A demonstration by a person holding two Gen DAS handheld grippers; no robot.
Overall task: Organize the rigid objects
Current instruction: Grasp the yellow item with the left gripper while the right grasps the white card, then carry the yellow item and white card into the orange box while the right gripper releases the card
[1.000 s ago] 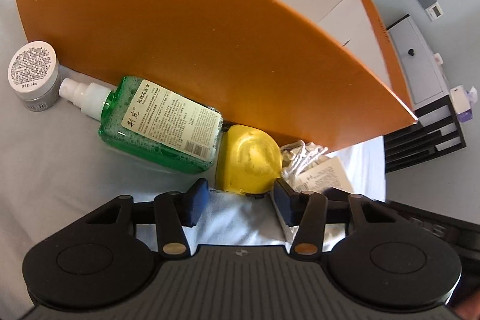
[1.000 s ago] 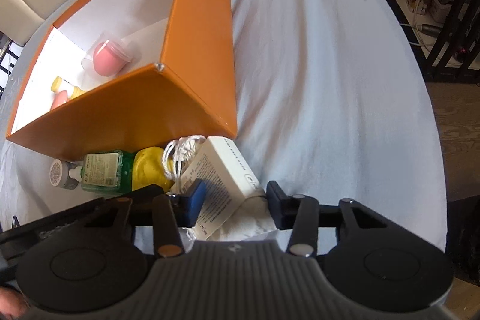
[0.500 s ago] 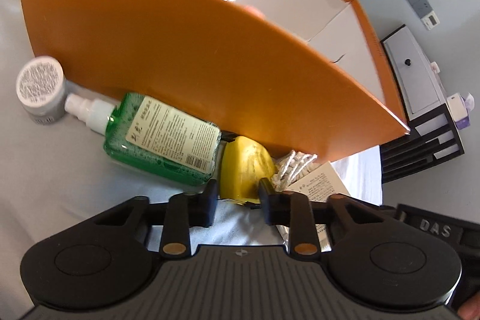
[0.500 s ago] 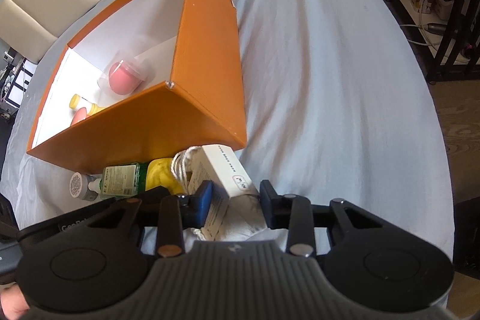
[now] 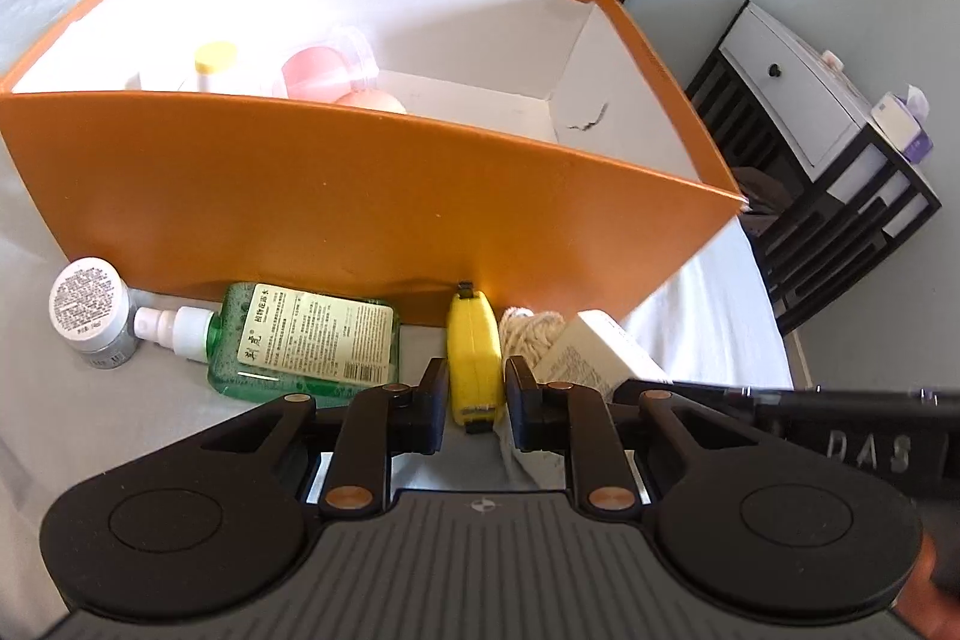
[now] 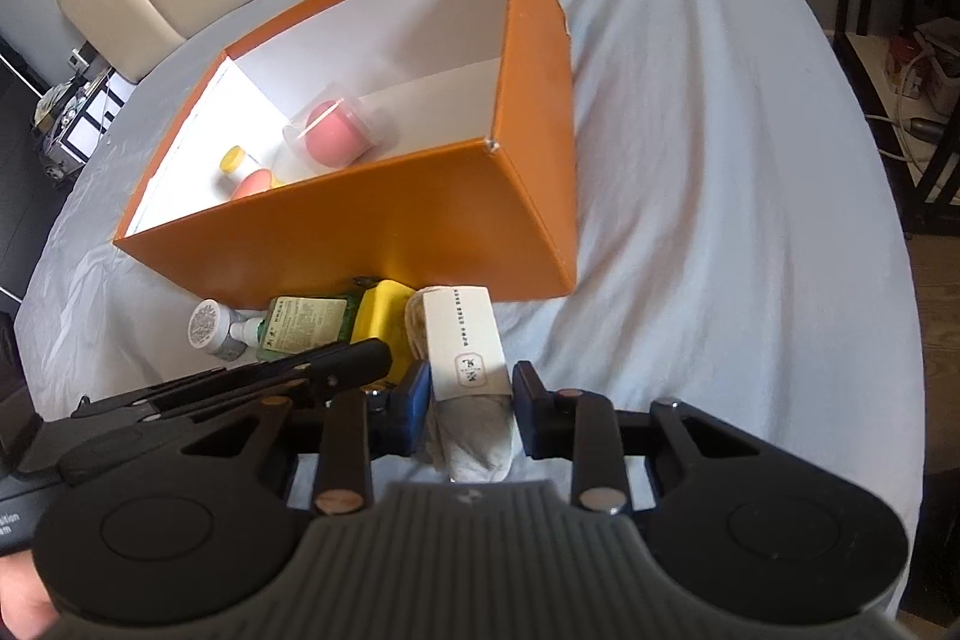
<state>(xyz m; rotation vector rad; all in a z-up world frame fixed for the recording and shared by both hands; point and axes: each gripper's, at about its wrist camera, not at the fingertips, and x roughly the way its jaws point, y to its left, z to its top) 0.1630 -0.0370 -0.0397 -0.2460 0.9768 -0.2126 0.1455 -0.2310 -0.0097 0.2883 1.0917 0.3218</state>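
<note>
- Left gripper (image 5: pixel 474 403) first, from its own wrist view: we see its jaws clamped on the yellow tape measure (image 5: pixel 475 361), which stands on edge between the pads — a narrow side-on pinch that we judge suits lifting it over the wall of the orange box (image 5: pixel 360 202).
- At about 10 o'clock from that gripper the green spray bottle (image 5: pixel 306 340) lies flat with its nozzle toward the small grey jar (image 5: pixel 90 313); both sit hard against the box's near wall, waiting their turn, we think.
- Inside the box we make out a yellow-capped bottle (image 5: pixel 209 67) and a pink cup (image 5: pixel 327 70); the near wall cuts off their lower halves, and a peach-coloured thing beside them is too hidden to name.
- At 3 o'clock a dark bar crosses the frame — the other tool, mostly cut off.
- Right gripper (image 6: pixel 471 415), from its wrist view: its jaws are closing around the white carton (image 6: pixel 465 346) and the cloth pouch (image 6: pixel 477 442) under it; the pads look just beside the pouch, and we cannot tell that they press yet.
- The box lies at 12 o'clock on the pale bedsheet (image 6: pixel 720 220), open side up, an easy drop.
- The left tool hides the tape measure's lower part here, and the carton's print is too small to read.
</note>
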